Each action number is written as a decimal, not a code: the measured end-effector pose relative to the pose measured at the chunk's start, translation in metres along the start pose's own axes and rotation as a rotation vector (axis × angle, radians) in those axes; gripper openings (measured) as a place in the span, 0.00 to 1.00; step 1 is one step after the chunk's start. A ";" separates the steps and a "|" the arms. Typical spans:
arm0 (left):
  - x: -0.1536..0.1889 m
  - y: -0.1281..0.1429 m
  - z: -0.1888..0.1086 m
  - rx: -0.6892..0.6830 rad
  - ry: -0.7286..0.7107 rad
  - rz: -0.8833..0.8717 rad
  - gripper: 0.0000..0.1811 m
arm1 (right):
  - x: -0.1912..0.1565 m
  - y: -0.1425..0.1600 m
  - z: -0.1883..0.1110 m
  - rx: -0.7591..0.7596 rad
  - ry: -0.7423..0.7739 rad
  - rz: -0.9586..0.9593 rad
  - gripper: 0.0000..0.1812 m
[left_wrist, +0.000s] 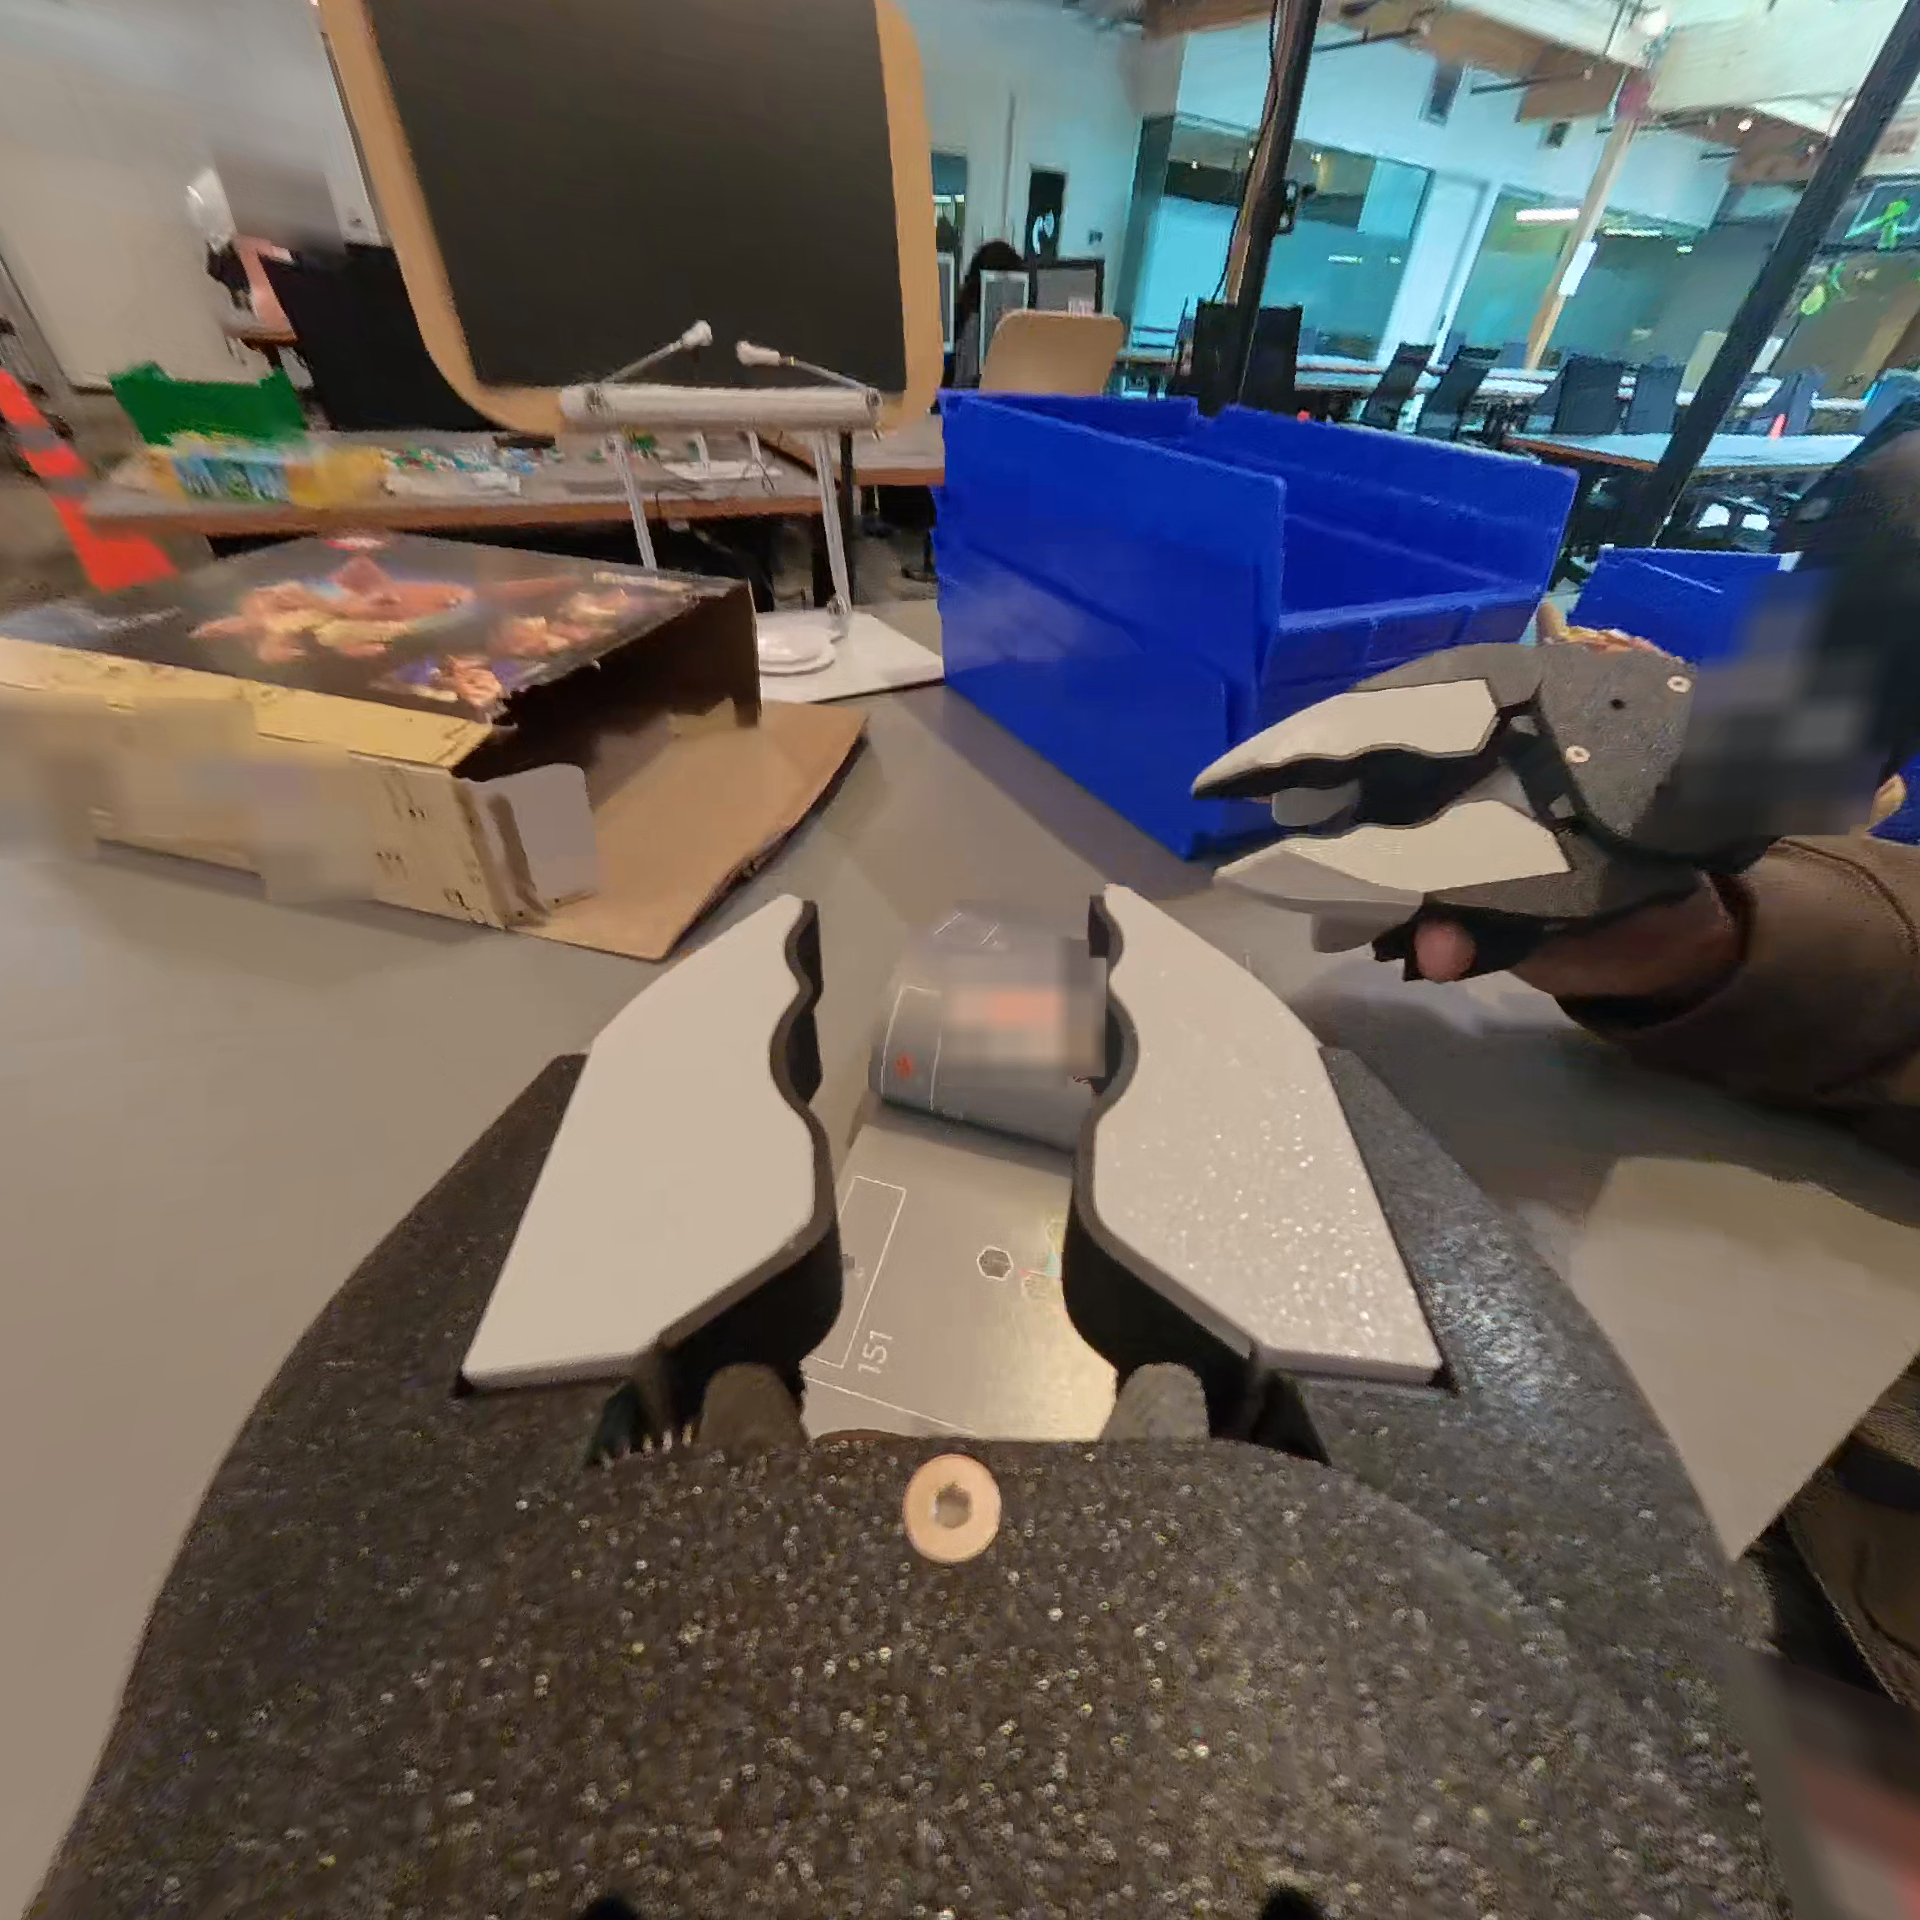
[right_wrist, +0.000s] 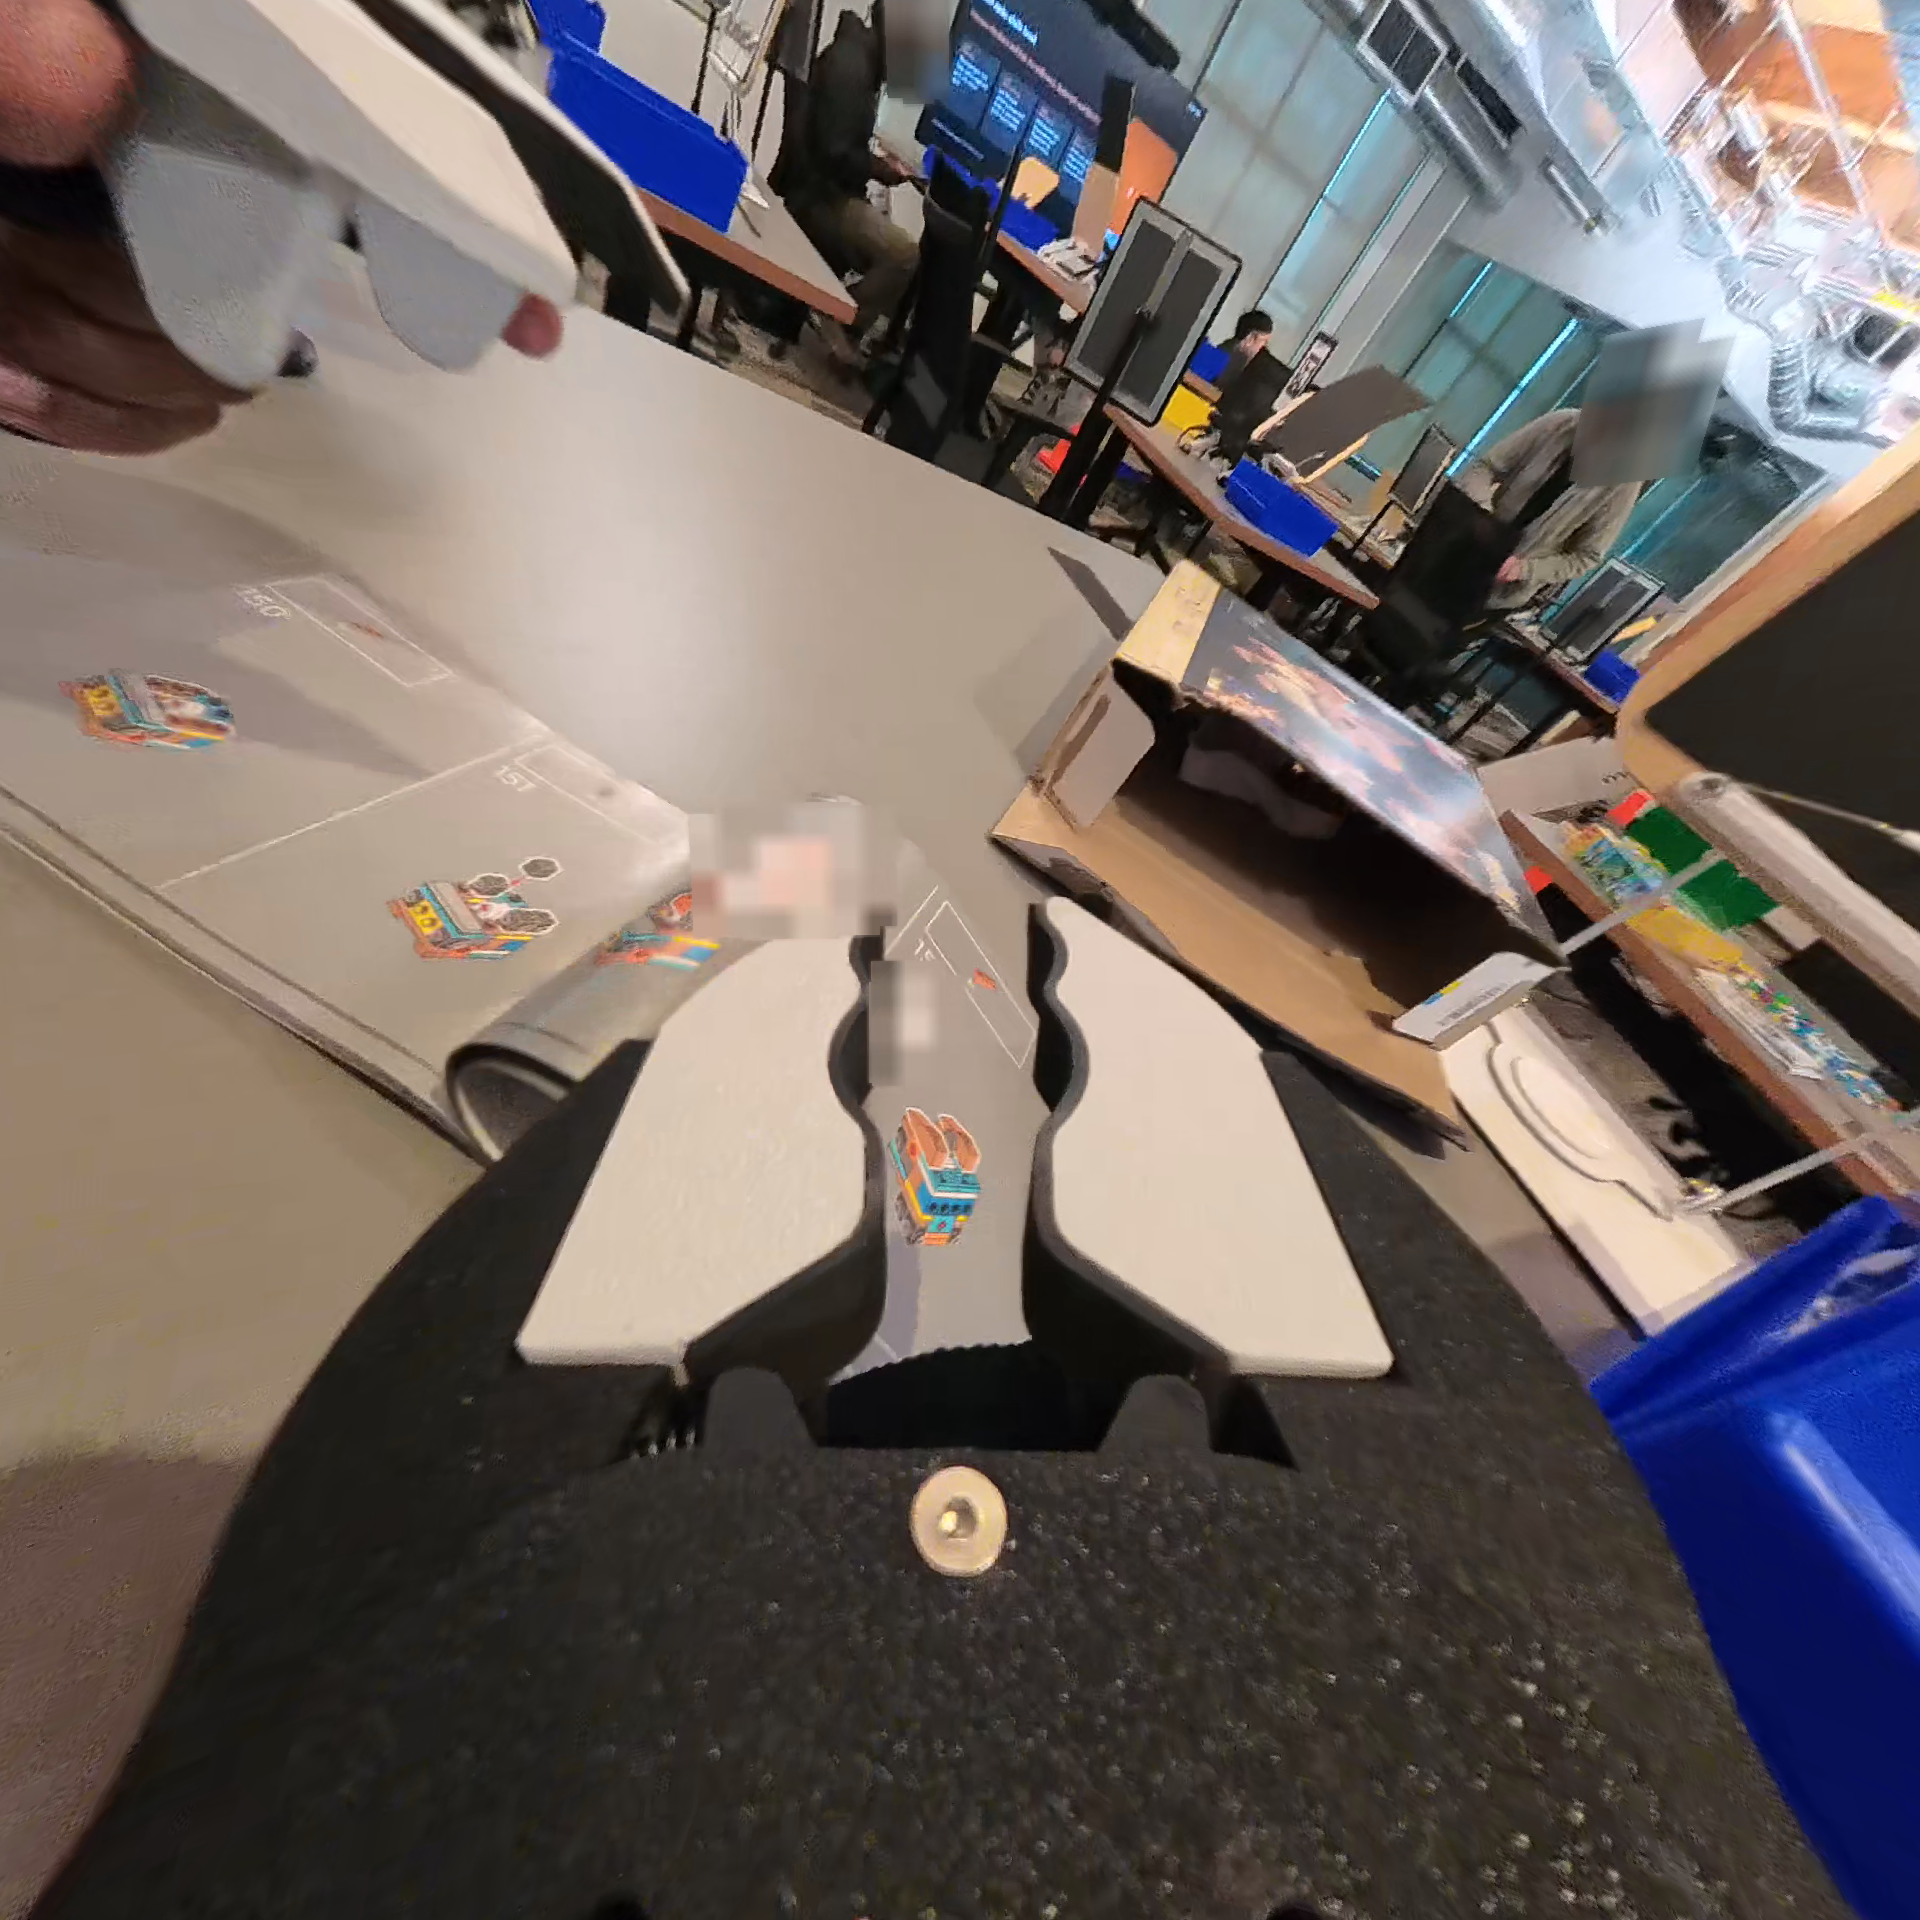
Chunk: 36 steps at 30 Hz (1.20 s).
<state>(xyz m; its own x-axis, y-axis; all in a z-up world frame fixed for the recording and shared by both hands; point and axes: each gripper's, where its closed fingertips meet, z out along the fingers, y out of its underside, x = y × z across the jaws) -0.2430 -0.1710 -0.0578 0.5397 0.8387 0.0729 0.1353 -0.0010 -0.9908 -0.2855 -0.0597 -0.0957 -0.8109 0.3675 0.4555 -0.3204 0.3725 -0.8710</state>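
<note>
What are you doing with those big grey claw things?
A person holds tongs in each hand over a grey table. The left tongs are open around the curled-up end of a grey instruction booklet with pictures of brick models. The right tongs hang open just above its pages. A torn cardboard box and blue bin sit nearby.

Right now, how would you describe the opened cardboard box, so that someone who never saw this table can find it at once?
Start at the grey table and find the tall blue bin at its far side. To the left of that bin lies the cardboard box, flat, its end flaps open toward the bin. It alone has a dark, colourful printed picture on top, while its sides are plain brown cardboard.
</note>
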 end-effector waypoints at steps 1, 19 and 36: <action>-0.003 0.001 0.002 0.005 -0.003 -0.006 0.27 | -0.002 0.002 0.000 0.003 -0.015 0.011 0.14; -0.084 0.032 0.003 -0.001 -0.092 -0.017 0.27 | 0.011 0.021 0.002 0.043 -0.005 0.066 0.15; -0.120 0.021 -0.018 0.240 -0.195 -0.092 0.23 | 0.036 0.024 -0.006 0.151 0.020 0.249 0.15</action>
<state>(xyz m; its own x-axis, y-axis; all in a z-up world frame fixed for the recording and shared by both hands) -0.2895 -0.2815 -0.0856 0.3619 0.9178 0.1633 -0.0363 0.1889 -0.9813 -0.3192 -0.0325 -0.0994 -0.8645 0.4488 0.2266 -0.1832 0.1385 -0.9733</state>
